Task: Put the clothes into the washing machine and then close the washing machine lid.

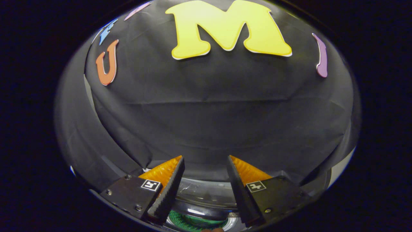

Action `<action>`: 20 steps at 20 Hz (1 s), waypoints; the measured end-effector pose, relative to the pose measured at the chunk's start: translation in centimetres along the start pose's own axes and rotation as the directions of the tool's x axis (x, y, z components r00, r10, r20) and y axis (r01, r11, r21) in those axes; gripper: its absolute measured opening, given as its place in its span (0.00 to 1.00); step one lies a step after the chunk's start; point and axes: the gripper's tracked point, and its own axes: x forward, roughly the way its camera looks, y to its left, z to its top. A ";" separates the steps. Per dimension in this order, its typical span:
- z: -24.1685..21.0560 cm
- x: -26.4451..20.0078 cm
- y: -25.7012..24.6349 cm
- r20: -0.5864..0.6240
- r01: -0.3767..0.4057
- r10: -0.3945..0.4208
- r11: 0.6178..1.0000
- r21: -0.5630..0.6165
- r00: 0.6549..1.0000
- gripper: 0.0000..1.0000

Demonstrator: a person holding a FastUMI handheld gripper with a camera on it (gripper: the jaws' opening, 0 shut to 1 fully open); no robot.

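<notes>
My gripper (205, 158) is held high and stands open, nothing between its fingers. Below the fingers I see the washing machine's round opening (206, 198), with a shiny dark rim. Inside it lies green cloth (183, 221), partly hidden by the fingers. Beyond the fingertips hangs the booth's black cloth wall (219, 112). I cannot make out the machine's lid.
A pale strip of the machine's top (341, 167) peeks out at the right, past the right finger. A dark curved band (77, 141) runs along the left side of the cloth wall.
</notes>
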 end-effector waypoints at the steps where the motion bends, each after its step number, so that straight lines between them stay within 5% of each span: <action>1: -0.2 -0.3 0.1 0.013 -0.003 0.003 1.000 -0.006 1.000 0.83; 20: -1.6 -3.2 1.0 0.153 0.008 -0.001 0.999 -0.048 0.988 0.82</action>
